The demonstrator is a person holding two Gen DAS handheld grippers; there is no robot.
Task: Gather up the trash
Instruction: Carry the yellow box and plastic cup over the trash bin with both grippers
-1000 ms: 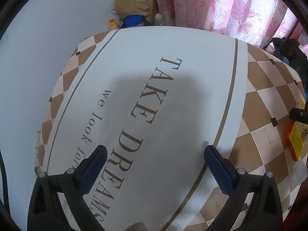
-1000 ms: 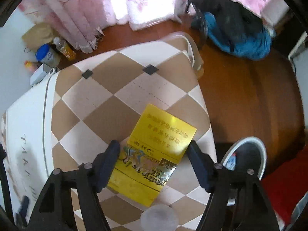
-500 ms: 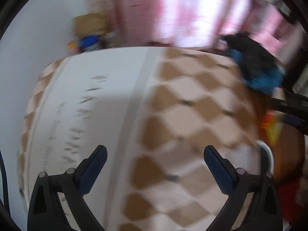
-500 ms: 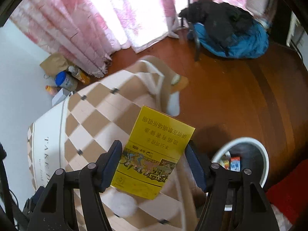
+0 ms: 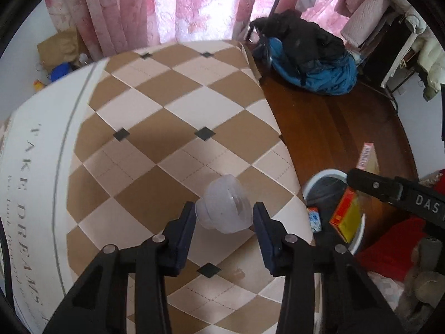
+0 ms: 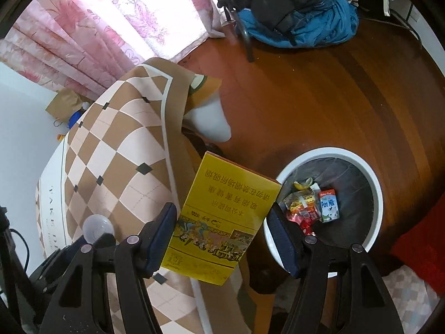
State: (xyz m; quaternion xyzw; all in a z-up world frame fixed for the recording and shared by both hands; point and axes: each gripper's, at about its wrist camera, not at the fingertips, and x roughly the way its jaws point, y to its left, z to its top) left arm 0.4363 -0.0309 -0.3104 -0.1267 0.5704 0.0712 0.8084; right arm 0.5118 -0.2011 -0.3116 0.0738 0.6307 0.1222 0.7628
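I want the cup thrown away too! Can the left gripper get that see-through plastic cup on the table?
Probably yes. The plastic cup lies on its side on the checkered tablecloth, already between the closing jaws of the left gripper, and nothing is blocking it.

Pink curtains (image 5: pixel 178 8), wooden floor (image 6: pixel 347 89)

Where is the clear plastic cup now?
In the left wrist view the clear plastic cup lies on its side on the checkered tablecloth, between the closing left gripper fingers, near the table's right edge.
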